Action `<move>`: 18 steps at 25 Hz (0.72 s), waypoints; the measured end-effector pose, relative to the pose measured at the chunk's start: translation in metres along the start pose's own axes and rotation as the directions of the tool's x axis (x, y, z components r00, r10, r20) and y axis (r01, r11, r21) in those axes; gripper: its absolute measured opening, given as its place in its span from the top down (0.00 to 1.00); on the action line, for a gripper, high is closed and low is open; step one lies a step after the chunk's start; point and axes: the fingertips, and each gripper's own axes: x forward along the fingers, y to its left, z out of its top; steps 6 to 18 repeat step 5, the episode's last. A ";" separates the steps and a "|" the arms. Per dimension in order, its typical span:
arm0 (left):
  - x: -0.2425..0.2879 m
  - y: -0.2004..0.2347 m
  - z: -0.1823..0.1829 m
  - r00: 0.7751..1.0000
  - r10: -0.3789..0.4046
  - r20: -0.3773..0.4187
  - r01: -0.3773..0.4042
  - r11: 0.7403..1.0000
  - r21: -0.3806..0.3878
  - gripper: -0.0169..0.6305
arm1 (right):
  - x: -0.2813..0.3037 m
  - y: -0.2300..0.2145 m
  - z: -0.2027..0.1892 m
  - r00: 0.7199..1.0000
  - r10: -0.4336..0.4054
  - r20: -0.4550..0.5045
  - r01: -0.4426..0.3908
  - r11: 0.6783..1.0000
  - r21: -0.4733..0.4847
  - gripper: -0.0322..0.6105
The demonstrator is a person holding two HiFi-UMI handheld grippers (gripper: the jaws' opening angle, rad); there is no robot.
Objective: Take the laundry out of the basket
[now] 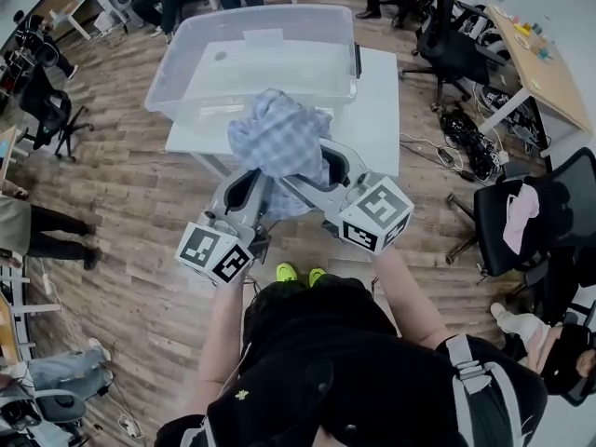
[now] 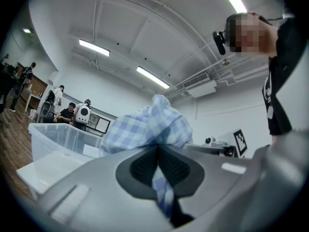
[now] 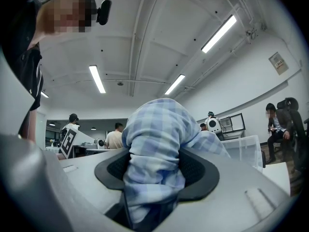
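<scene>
A blue and white checked cloth (image 1: pixel 279 147) is bunched up in the air between both grippers, in front of the clear plastic basket (image 1: pixel 186 54), which looks empty. My left gripper (image 1: pixel 253 186) is shut on a thin fold of the checked cloth (image 2: pixel 159 124), whose tail hangs down between the dark pads (image 2: pixel 142 168). My right gripper (image 1: pixel 321 164) is shut on a thick wad of the same cloth (image 3: pixel 157 144), which fills the gap between its pads (image 3: pixel 198 170). Both grippers point level, side by side.
The basket stands on a white table (image 1: pixel 377 101) on a wooden floor. Black office chairs (image 1: pixel 456 45) and a desk (image 1: pixel 545 68) stand at the right, with cables (image 1: pixel 470 147) on the floor. Seated people are at the back. Another chair (image 1: pixel 47 110) is at the left.
</scene>
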 end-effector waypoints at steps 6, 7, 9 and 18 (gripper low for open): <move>-0.002 -0.004 0.000 1.000 -0.003 -0.001 0.003 1.000 0.008 0.97 | -0.004 0.004 0.000 1.000 0.000 0.002 0.000 1.000 -0.002 0.58; -0.002 -0.004 0.000 1.000 -0.003 -0.001 0.003 1.000 0.008 0.97 | -0.004 0.004 0.000 1.000 0.000 0.002 0.000 1.000 -0.002 0.58; -0.002 -0.004 0.000 1.000 -0.003 -0.001 0.003 1.000 0.008 0.97 | -0.004 0.004 0.000 1.000 0.000 0.002 0.000 1.000 -0.002 0.58; -0.002 -0.004 0.000 1.000 -0.003 -0.001 0.003 1.000 0.008 0.97 | -0.004 0.004 0.000 1.000 0.000 0.002 0.000 1.000 -0.002 0.58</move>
